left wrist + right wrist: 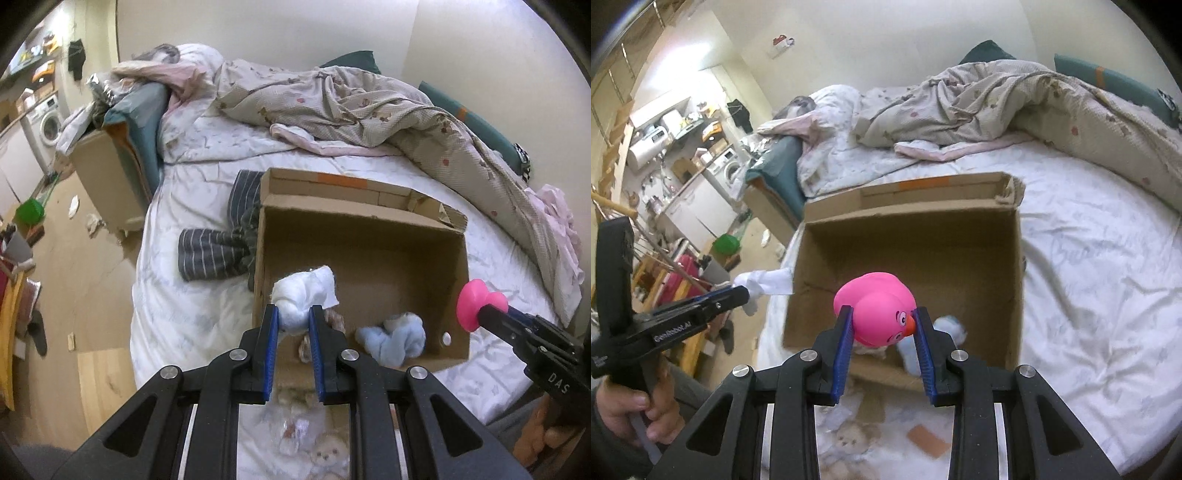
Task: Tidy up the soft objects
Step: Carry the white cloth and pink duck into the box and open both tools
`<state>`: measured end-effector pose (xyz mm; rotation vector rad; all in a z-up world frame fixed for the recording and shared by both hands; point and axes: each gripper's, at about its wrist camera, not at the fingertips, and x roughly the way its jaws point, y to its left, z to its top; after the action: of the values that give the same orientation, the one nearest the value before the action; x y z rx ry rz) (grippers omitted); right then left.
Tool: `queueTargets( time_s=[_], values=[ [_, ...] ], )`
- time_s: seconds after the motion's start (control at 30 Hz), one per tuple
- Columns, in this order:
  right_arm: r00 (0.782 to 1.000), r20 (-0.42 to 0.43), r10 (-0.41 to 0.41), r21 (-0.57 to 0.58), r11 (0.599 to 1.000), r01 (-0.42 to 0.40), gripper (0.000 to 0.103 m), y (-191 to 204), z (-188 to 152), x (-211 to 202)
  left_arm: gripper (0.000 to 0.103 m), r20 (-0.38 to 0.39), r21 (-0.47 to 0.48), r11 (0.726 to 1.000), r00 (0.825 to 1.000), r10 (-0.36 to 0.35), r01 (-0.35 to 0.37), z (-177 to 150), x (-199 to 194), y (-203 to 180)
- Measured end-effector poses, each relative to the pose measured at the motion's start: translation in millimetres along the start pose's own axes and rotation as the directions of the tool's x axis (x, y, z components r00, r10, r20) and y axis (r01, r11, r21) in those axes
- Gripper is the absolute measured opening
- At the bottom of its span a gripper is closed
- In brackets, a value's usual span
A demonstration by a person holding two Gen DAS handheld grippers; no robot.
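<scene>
Partway through, I judge — a blue plush (393, 338) already lies in the cardboard box (369, 236) on the bed (192, 306), while the left gripper (293, 317) clamps a white soft toy (304, 291) and the right gripper (882, 325) a pink duck (875, 308) above it — neither dropped in yet.

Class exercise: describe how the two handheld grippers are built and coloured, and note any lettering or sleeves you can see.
Both the left gripper and the right gripper have black angular linkage arms joined by silver round bolts, with ridged blue pads lining the fingers. Seen side-on, the right body carries white "DAS" lettering; the left has white lettering too blurred to read. A dark grey sleeve covers the left forearm.
</scene>
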<state>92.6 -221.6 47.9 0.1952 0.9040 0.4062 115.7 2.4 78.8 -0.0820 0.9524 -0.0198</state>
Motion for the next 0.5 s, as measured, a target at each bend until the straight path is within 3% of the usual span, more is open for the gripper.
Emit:
queueTargets(
  time_s=[0.3, 0.5],
  values=[
    [0.997, -0.068, -0.046, 0.083, 0.995, 0.052, 0.034, -30.7, -7.4, 36.2, 0.015, -0.021, 0.033, 0.999, 1.000, 0.007, -0.006, -5.0, 48.4, -6.4],
    [0.987, -0.125, -0.098, 0.105, 0.988, 0.111, 0.034, -43.7, -12.4, 51.8, 0.015, -0.076, 0.011, 1.000, 0.997, -0.017, 0.017, -14.7, 71.4, -0.4]
  ],
)
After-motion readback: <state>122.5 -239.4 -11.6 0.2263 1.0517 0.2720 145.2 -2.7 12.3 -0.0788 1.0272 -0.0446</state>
